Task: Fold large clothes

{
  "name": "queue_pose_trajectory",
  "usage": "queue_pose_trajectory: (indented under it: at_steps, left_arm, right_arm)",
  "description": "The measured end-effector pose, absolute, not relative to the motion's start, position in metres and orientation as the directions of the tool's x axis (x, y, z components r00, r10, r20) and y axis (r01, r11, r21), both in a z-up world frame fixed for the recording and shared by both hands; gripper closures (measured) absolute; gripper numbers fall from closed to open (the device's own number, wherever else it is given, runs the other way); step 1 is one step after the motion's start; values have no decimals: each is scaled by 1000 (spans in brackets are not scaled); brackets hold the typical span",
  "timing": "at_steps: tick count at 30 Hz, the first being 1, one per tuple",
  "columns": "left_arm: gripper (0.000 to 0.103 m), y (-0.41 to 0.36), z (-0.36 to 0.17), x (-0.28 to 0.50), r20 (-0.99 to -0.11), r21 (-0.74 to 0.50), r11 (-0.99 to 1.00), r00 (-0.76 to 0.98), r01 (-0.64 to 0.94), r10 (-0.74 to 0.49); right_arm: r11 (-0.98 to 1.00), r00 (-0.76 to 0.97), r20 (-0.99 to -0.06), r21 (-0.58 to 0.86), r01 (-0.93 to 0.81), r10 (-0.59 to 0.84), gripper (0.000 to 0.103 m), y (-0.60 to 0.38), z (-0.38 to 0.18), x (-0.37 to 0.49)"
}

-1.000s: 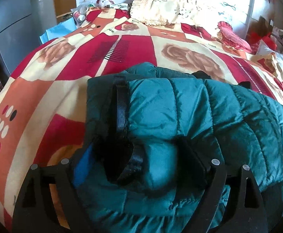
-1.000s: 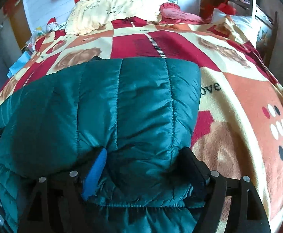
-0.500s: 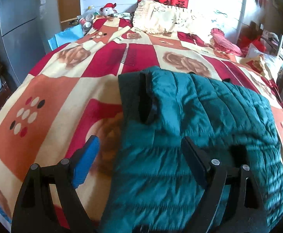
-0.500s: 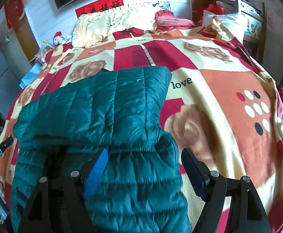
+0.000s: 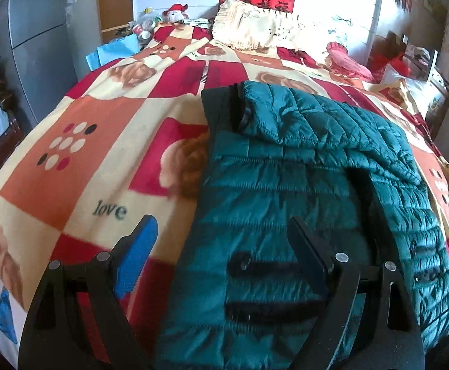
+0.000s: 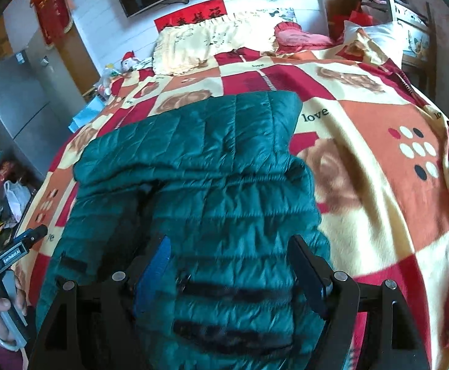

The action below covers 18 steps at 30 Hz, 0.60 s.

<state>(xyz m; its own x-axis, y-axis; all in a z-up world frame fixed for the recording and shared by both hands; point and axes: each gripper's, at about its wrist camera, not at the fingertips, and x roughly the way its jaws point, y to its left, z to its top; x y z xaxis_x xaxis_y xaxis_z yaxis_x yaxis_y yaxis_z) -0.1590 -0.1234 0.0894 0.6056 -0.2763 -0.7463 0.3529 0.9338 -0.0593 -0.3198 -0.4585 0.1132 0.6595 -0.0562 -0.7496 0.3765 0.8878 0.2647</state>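
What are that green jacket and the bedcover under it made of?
The green puffer jacket looks like thin synthetic shell cloth with padded filling: slightly glossy, crinkled, stitched in puffy rows. The patterned blanket looks like soft matte fleece, its printed roses and "love" lettering slightly fuzzy. Neither fibre can be confirmed.

— How many jackets on the bed?
— One teal puffer jacket (image 5: 301,166), on one patchwork blanket (image 5: 79,166).
— Pillows?
— One cream pillow (image 6: 206,43), one pink cushion (image 6: 298,37) beside it.
— And grippers?
— Two: left gripper (image 5: 221,246), right gripper (image 6: 229,260).
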Motion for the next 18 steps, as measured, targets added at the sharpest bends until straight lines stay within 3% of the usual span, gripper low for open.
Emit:
queue_pose_trajectory:
  at_steps: [18]
  left_arm:
    - [17, -93, 89, -215, -753, -96, 926, 582, 365, -308]
  right_arm:
    - [922, 715, -696, 231, 310, -66, 27, -417, 139, -369]
